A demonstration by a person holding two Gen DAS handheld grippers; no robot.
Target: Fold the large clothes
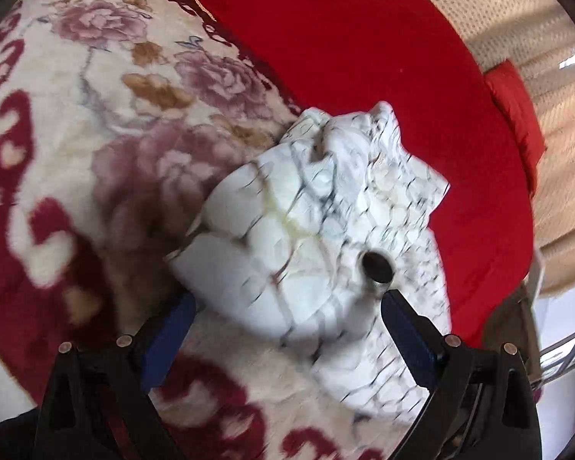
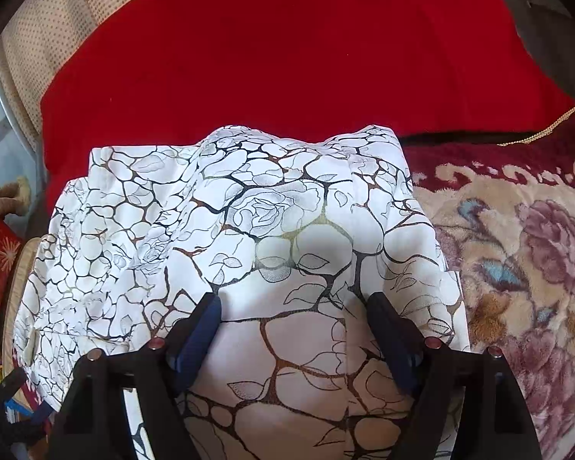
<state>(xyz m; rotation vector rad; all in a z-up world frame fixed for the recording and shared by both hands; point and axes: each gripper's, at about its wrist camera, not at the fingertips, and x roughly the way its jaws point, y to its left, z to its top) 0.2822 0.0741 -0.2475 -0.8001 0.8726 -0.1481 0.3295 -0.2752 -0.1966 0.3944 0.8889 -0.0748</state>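
A white garment (image 2: 249, 222) with a dark cracked-vein and rose print lies in a folded bundle on a floral blanket and a red cloth. In the left wrist view the garment (image 1: 310, 237) is blurred and shows a dark round button (image 1: 377, 267). My left gripper (image 1: 287, 303) is open just above the bundle's near edge, with its fingers either side and nothing between the pads. My right gripper (image 2: 295, 303) is open over the garment's near part, with its fingers resting on or just above the cloth.
A cream blanket (image 1: 96, 122) with pink flowers and dark red scrolls covers the bed; it also shows in the right wrist view (image 2: 517, 253). A red cloth (image 2: 287, 57) lies beyond the garment. Beige dotted fabric (image 1: 517, 27) lies behind. Clutter (image 2: 0, 268) sits at the left edge.
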